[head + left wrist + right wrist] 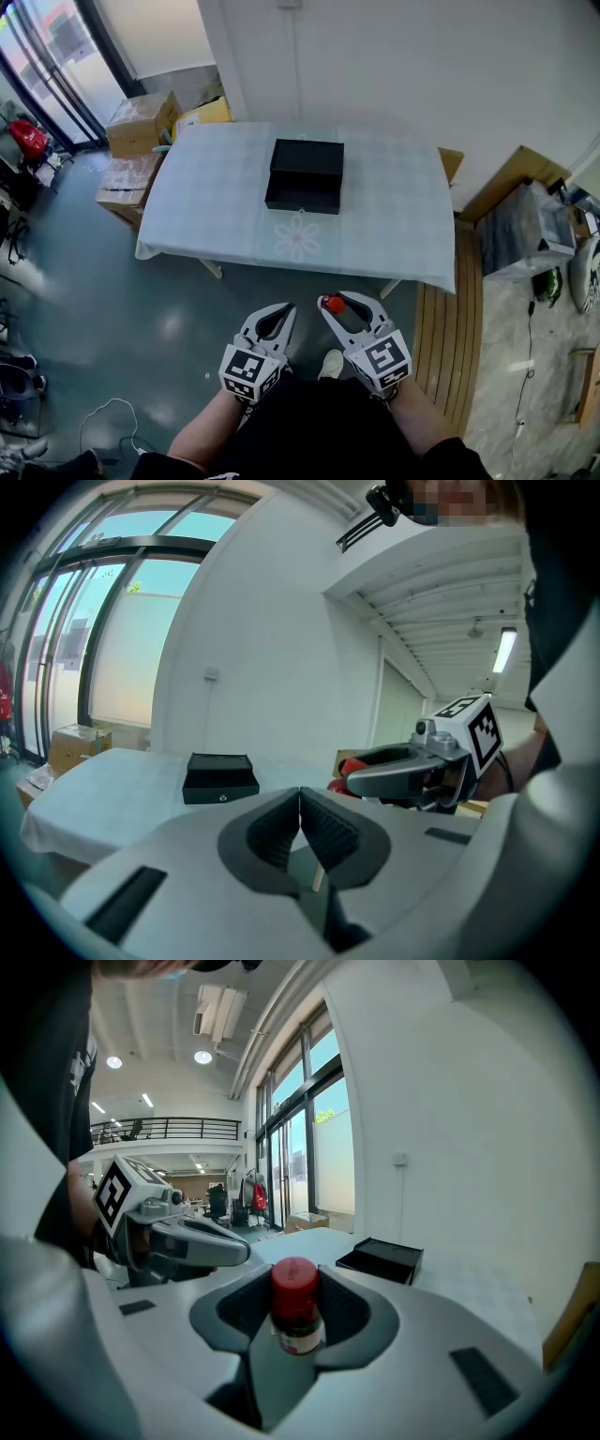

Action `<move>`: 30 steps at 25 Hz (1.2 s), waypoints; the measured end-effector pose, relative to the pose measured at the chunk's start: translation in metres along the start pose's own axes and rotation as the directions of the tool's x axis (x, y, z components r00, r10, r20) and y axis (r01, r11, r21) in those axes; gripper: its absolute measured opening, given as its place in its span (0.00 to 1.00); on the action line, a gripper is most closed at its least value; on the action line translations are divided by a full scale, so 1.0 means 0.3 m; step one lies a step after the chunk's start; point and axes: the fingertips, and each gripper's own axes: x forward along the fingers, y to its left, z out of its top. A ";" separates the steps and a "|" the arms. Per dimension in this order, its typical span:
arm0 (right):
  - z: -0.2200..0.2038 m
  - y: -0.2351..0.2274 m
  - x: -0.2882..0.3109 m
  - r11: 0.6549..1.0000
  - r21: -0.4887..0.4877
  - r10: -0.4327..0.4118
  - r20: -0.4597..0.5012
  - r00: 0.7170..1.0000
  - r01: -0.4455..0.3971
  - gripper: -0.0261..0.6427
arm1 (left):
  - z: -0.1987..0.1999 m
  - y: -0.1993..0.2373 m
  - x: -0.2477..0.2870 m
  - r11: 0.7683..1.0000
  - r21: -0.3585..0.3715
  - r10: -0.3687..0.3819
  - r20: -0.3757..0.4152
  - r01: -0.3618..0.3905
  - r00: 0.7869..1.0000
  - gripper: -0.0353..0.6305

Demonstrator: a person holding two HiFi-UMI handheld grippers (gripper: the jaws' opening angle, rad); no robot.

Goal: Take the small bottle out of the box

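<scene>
Black box [304,175] rests on table [216,211]; right gripper [337,302] clasps small bottle [295,1305].

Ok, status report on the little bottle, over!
Left gripper shut, empty. Right gripper shut on small bottle, well clear of the box. Nothing in the way.

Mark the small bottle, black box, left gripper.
small bottle [294,1288], right gripper view, red cap.
black box [305,176], head view, its middle.
left gripper [300,797], left gripper view, where the jaw tips meet.

Left gripper [281,309] and right gripper [339,302]: pale grey shells, black ribbed pads [333,832], black-and-white marker cubes [248,367]. Black clothing [309,427] bottom centre.
</scene>
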 end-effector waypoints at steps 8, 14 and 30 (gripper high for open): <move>-0.018 0.007 -0.023 1.000 -0.010 0.024 -0.005 1.000 -0.024 0.28 | -0.008 -0.033 -0.007 1.000 -0.005 0.022 -0.004 -0.022 1.000 0.10; -0.027 -0.005 -0.021 0.999 -0.002 0.035 -0.005 0.999 -0.035 0.28 | -0.010 -0.034 0.005 1.000 -0.006 0.031 -0.009 -0.031 0.999 0.10; -0.036 -0.039 -0.016 1.000 0.007 0.030 -0.005 1.000 -0.030 0.28 | -0.021 -0.034 0.034 0.999 -0.009 0.032 -0.016 -0.032 0.999 0.10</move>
